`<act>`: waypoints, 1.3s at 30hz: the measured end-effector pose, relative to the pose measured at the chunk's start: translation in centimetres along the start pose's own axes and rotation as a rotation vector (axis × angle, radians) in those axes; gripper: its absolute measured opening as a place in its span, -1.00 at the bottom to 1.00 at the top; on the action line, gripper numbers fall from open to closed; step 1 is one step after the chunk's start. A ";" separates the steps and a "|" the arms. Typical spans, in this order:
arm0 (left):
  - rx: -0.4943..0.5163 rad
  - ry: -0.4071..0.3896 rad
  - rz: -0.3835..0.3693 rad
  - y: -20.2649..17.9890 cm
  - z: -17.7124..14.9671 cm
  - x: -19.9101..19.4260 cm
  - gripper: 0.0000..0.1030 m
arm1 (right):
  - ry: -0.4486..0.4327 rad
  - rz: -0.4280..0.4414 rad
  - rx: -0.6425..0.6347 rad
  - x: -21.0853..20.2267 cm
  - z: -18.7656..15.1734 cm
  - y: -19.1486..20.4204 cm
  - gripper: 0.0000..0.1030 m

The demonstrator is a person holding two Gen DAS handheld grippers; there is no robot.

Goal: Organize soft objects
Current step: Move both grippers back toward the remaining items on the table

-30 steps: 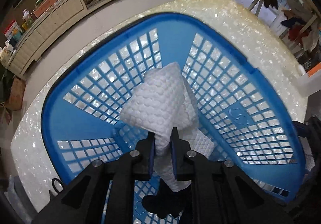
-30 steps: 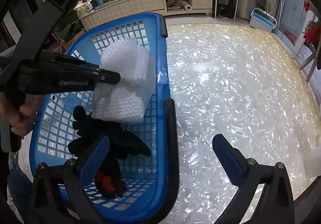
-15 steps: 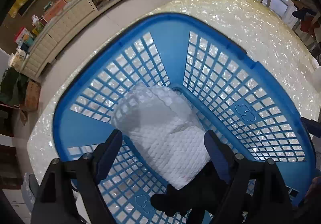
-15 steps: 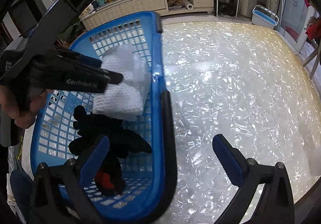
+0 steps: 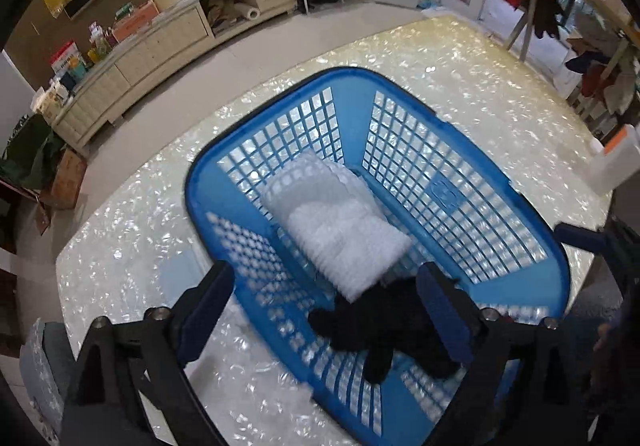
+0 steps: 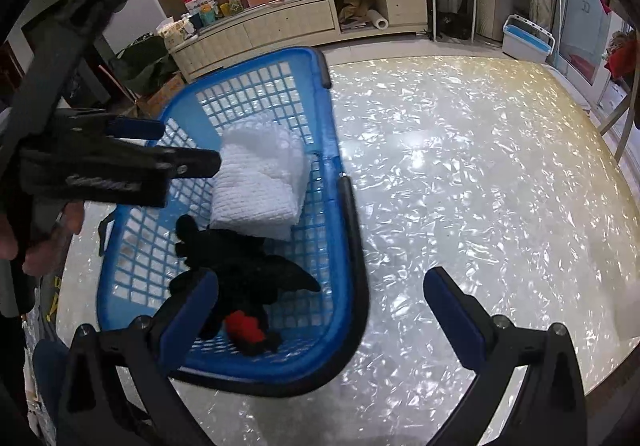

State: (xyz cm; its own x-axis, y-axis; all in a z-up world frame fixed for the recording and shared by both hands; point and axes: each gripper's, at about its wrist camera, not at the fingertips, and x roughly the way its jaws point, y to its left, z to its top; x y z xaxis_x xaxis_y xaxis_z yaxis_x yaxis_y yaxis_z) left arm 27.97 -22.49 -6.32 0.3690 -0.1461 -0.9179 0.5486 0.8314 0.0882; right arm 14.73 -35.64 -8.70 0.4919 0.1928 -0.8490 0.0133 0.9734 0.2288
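Inside blue basket (image 5: 452,202), white towel (image 5: 340,230) beside black plush (image 5: 384,326); both tools wide, left tool (image 5: 324,310) opening.

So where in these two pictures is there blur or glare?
Left wrist view: the near wall of the blue basket is smeared by motion blur; the white towel looks washed out. Right wrist view: sharper, with bright glare patches on the shiny table; edges bend from the fisheye lens.
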 end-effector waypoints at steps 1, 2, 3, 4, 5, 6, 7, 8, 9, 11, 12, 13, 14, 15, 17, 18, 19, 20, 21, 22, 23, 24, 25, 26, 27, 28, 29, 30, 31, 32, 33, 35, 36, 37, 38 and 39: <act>0.005 -0.012 0.001 0.3 -0.5 -0.7 0.83 | 0.000 0.001 -0.003 -0.2 -0.1 0.2 1.00; 0.010 -0.031 0.004 0.3 -1.3 -1.7 0.86 | -0.001 0.001 -0.008 -0.5 -0.2 0.7 1.00; 0.010 -0.040 0.005 0.4 -1.5 -2.2 0.87 | -0.004 0.003 -0.013 -0.8 -0.3 1.0 0.99; 0.010 -0.055 0.002 0.6 -2.2 -3.1 0.97 | -0.007 0.003 -0.019 -0.9 -0.3 1.3 1.00; 0.008 -0.061 -0.002 0.6 -2.6 -3.6 1.00 | -0.009 0.004 -0.024 -1.1 -0.4 1.6 0.99; 0.012 -0.074 -0.017 0.7 -3.2 -4.3 1.00 | -0.011 0.004 -0.029 -1.3 -0.3 2.0 1.00; 0.018 -0.080 -0.024 0.9 -3.4 -4.7 1.00 | -0.013 0.005 -0.037 -1.5 -0.4 2.3 1.00; 0.036 -0.102 -0.012 0.9 -4.1 -5.5 1.00 | -0.015 0.005 -0.043 -1.7 -0.5 2.5 1.00; 0.047 -0.115 0.010 0.9 -4.6 -6.1 1.00 | -0.018 0.006 -0.050 -2.0 -0.5 2.8 0.99; 0.060 -0.128 0.035 1.0 -5.5 -6.8 1.00 | -0.024 0.003 -0.061 -2.5 -0.6 3.4 0.99; 0.057 -0.130 0.036 1.1 -5.9 -7.2 1.00 | -0.027 0.009 -0.064 -2.8 -0.7 3.7 0.99; 0.048 -0.136 0.029 1.4 -6.4 -7.5 1.00 | -0.029 0.009 -0.066 -2.9 -0.7 3.9 0.99; 0.038 -0.141 0.019 1.6 -6.8 -7.9 1.00 | -0.035 0.004 -0.074 -3.2 -0.8 4.3 0.99; 0.031 -0.147 0.014 1.8 -7.2 -8.2 1.00 | -0.037 0.002 -0.079 -3.4 -0.9 4.6 0.99; 0.015 -0.161 0.019 2.4 -8.3 -9.0 1.00 | -0.040 0.002 -0.087 -3.8 -1.0 5.2 0.99; 0.008 -0.164 0.033 2.8 -8.8 -9.3 1.00 | -0.040 -0.001 -0.092 -3.8 -1.1 5.3 0.99; -0.006 -0.173 0.056 3.3 -9.4 -9.6 1.00 | -0.039 -0.001 -0.096 -3.9 -1.0 5.7 0.99; -0.016 -0.177 0.063 3.6 -9.7 -9.8 1.00 | -0.038 0.002 -0.103 -4.0 -1.2 6.0 0.99; -0.027 -0.182 0.060 4.0 -10.0 -10.0 1.00 | -0.034 0.008 -0.110 -4.0 -1.3 6.4 0.99; -0.046 -0.188 0.044 4.7 -10.6 -10.3 1.00 | -0.033 0.012 -0.116 -4.0 -1.3 6.8 0.99; -0.062 -0.193 0.031 5.2 -11.0 -10.5 1.00 | -0.033 0.015 -0.121 -4.1 -1.2 7.3 1.00; -0.074 -0.199 0.028 5.7 -11.5 -10.8 1.00 | -0.033 0.018 -0.127 -4.1 -1.1 7.8 1.00; -0.084 -0.202 0.031 6.1 -11.9 -10.9 1.00 | -0.033 0.019 -0.135 -4.2 -1.1 8.3 0.99; -0.092 -0.204 0.035 6.5 -12.2 -11.0 1.00 | -0.033 0.022 -0.143 -4.4 -1.1 8.6 1.00; -0.100 -0.206 0.038 6.9 -12.7 -11.2 1.00 | -0.031 0.022 -0.150 -4.4 -1.0 9.2 0.99; -0.112 -0.207 0.039 7.5 -13.3 -11.4 1.00 | -0.030 0.022 -0.154 -4.5 -0.9 9.5 0.99; -0.120 -0.207 0.042 8.0 -13.8 -11.5 1.00 | -0.032 0.027 -0.163 -4.5 -0.8 10.1 0.99; -0.124 -0.208 0.046 8.4 -14.1 -11.6 1.00 | -0.033 0.029 -0.169 -4.5 -0.7 10.6 1.00; -0.131 -0.210 0.050 8.7 -14.5 -11.7 1.00 | -0.033 0.030 -0.178 -4.4 -0.5 11.2 1.00; -0.139 -0.210 0.055 9.3 -15.0 -11.8 1.00 | -0.032 0.032 -0.193 -4.3 -0.3 12.0 1.00; -0.146 -0.210 0.058 9.7 -15.4 -11.8 1.00 | -0.031 0.030 -0.204 -4.1 -0.2 12.6 1.00; -0.167 -0.209 0.060 10.7 -16.3 -11.9 1.00 | -0.032 0.034 -0.222 -3.8 0.0 13.7 1.00; -0.179 -0.212 0.059 11.2 -16.7 -12.0 1.00 | -0.035 0.036 -0.228 -3.7 0.1 14.1 1.00; -0.186 -0.214 0.059 11.5 -17.0 -12.1 1.00 | -0.040 0.037 -0.234 -3.6 0.2 14.7 1.00; -0.199 -0.216 0.056 12.1 -17.5 -12.2 1.00 | -0.042 0.037 -0.242 -3.4 0.4 15.3 1.00; -0.210 -0.217 0.056 12.7 -17.9 -12.3 1.00 | -0.040 0.036 -0.252 -3.1 0.5 15.8 1.00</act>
State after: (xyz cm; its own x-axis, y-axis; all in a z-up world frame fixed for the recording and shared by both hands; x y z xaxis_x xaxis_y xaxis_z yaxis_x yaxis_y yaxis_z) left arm 16.94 -0.56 -0.79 0.5585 -0.1897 -0.8075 0.3640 0.9308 0.0331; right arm 13.89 -20.94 -2.20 0.5221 0.2279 -0.8219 -0.2198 0.9671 0.1285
